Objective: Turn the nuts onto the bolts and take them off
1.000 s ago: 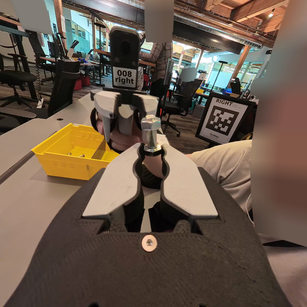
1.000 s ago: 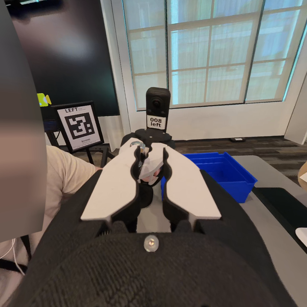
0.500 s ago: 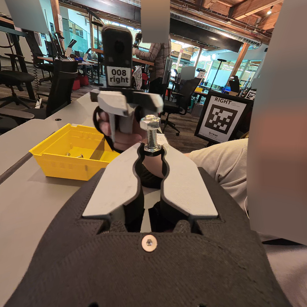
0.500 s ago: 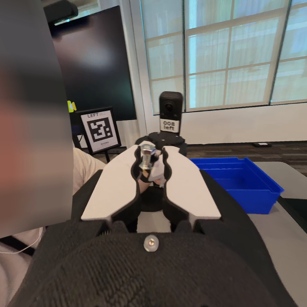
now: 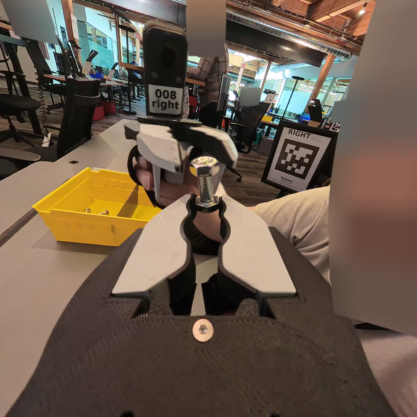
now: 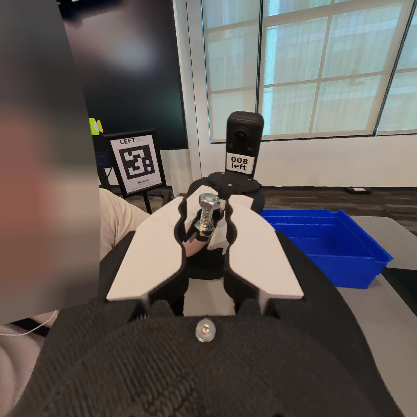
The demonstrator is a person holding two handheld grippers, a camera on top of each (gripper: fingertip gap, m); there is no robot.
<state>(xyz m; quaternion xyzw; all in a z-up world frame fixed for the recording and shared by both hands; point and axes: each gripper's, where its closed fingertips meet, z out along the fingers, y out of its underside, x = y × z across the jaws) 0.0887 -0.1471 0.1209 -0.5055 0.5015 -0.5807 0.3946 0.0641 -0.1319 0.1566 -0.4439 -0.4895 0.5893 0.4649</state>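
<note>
My left gripper [image 5: 206, 203] is shut on a silver nut [image 5: 206, 201] at its fingertips. A silver bolt [image 5: 205, 180] stands up out of the nut, hex head on top. My right gripper [image 5: 185, 162] faces the left one, tilted, just behind the bolt head. In the right wrist view the bolt [image 6: 206, 212] and nut [image 6: 203, 226] lie in the gap of my right gripper [image 6: 205, 200], head level with its tips. Its jaws stand wider than the head, so it is open. The left gripper [image 6: 204, 234] shows beyond, holding the nut.
A yellow bin [image 5: 90, 225] with a few loose bolts [image 5: 97, 211] sits on the grey table [image 5: 33, 282] at the left. A blue bin [image 6: 327, 248] sits at the right. Framed marker signs [image 5: 297, 158] [image 6: 137, 164] stand off the table. A person's cream sleeve [image 5: 293, 221] is close by. The grippers are tip to tip, or close to it.
My right gripper has turned and shifted, so the bolt head now shows between its fingertips instead of left of them. The left gripper keeps hold of the nut, almost still.
</note>
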